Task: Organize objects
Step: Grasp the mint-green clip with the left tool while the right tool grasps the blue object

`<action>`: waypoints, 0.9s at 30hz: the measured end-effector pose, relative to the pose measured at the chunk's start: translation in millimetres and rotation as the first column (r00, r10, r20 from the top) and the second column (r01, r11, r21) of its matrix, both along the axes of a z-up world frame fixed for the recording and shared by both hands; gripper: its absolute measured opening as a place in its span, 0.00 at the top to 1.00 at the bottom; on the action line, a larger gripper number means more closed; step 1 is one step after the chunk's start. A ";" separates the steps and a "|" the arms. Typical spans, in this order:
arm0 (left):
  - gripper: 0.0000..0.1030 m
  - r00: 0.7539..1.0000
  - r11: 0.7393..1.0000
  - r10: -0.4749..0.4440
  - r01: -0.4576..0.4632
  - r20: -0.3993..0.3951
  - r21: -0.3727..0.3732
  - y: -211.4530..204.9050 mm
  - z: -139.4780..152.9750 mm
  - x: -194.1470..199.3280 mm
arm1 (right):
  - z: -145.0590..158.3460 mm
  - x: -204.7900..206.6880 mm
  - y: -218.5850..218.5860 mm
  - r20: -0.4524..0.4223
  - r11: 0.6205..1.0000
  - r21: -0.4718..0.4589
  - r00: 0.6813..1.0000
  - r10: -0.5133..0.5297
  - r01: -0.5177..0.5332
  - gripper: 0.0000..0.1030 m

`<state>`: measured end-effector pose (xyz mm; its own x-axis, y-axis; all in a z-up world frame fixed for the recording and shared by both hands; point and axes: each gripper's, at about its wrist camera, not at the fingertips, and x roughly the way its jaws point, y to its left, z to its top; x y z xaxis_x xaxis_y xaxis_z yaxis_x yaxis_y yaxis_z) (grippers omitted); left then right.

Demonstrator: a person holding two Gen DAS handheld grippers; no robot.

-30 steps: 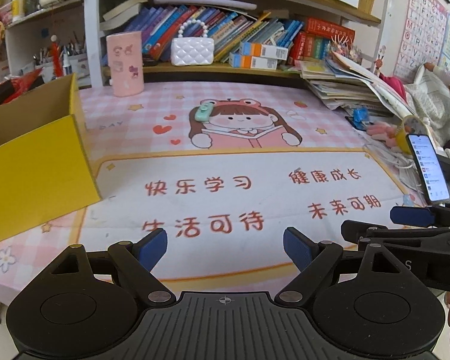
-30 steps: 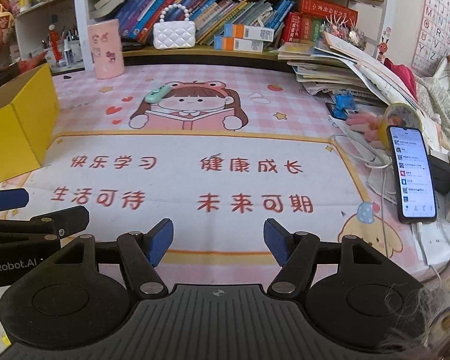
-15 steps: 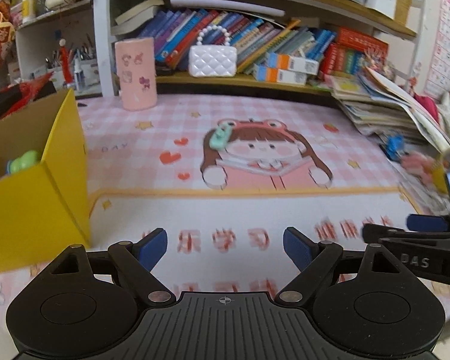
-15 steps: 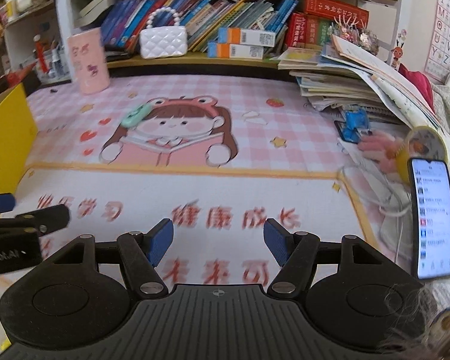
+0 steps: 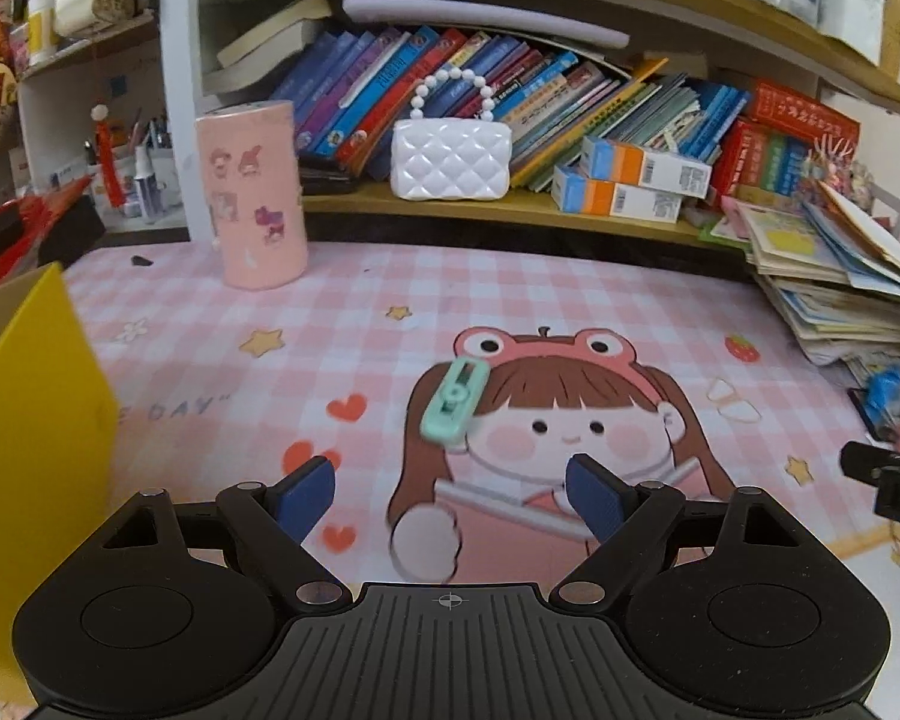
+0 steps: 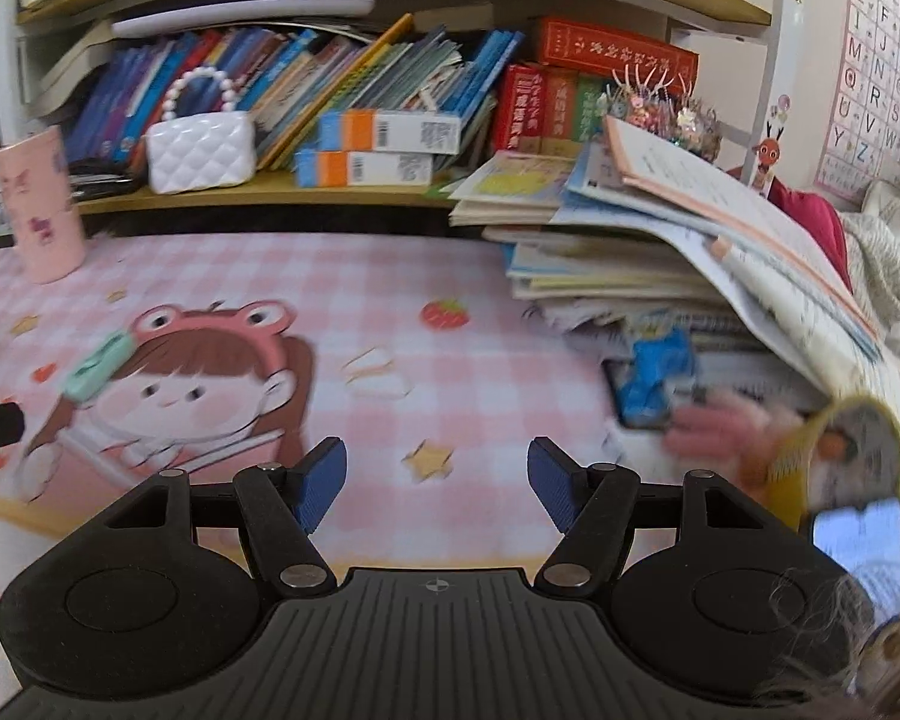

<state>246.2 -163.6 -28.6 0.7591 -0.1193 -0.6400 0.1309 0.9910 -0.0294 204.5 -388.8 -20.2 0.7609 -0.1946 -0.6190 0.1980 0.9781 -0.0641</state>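
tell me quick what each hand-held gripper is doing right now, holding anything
Left hand-held gripper: open, holding nothing.
Right hand-held gripper: open, holding nothing.

Left tool [image 5: 450, 495] gaping, empty, mint clip [image 5: 453, 401] just ahead (on pink mat [image 5: 342, 300]), yellow box [image 5: 36, 420] left

Mint clip [image 5: 453, 399], pink-checked mat [image 5: 354, 300]
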 end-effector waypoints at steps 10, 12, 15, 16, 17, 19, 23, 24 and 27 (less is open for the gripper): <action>0.17 1.000 0.999 -0.009 0.010 -0.023 0.035 -26.9 -16.5 47.3 | -14.3 49.9 -52.9 -0.006 0.995 -0.027 0.995 -0.096 0.095 0.37; 0.20 1.000 0.999 -0.006 0.007 -0.021 0.043 -32.2 -20.0 54.7 | -16.5 56.3 -64.0 -0.001 0.991 -0.024 0.992 -0.128 0.128 0.37; 0.29 0.999 0.998 0.020 -0.018 -0.032 0.054 -38.0 -28.7 64.1 | -20.3 64.8 -80.8 0.008 0.982 -0.022 0.983 -0.186 0.186 0.37; 0.31 0.999 0.999 0.020 -0.018 -0.043 0.047 -39.4 -32.3 67.5 | -21.6 68.8 -86.5 0.010 0.979 -0.018 0.979 -0.205 0.205 0.37; 0.33 0.998 0.999 0.018 -0.016 -0.052 0.044 -40.5 -35.1 70.4 | -22.8 71.9 -92.2 0.013 0.975 -0.011 0.975 -0.223 0.223 0.37; 0.34 0.999 0.998 0.019 -0.017 -0.039 0.060 -44.6 -39.6 73.7 | -25.9 79.3 -103.6 0.011 0.966 -0.007 0.966 -0.260 0.260 0.37; 0.34 1.000 0.996 0.006 -0.005 -0.009 0.089 -51.4 -42.6 79.7 | -32.6 90.9 -121.9 0.001 0.942 -0.025 0.942 -0.335 0.335 0.37; 0.35 1.000 0.996 0.002 -0.002 -0.006 0.093 -52.7 -43.3 81.3 | -35.2 94.2 -126.0 -0.003 0.937 -0.033 0.938 -0.347 0.347 0.37; 0.38 1.000 0.994 0.004 -0.004 -0.001 0.109 -54.6 -44.2 85.8 | -44.4 103.9 -136.7 -0.033 0.930 -0.053 0.930 -0.366 0.364 0.37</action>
<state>332.0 -218.2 -72.8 0.7589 -0.0454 -0.6496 0.1267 0.9888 0.0789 308.4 -525.5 -64.6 0.6057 -0.4824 -0.6328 0.5368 0.8347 -0.1225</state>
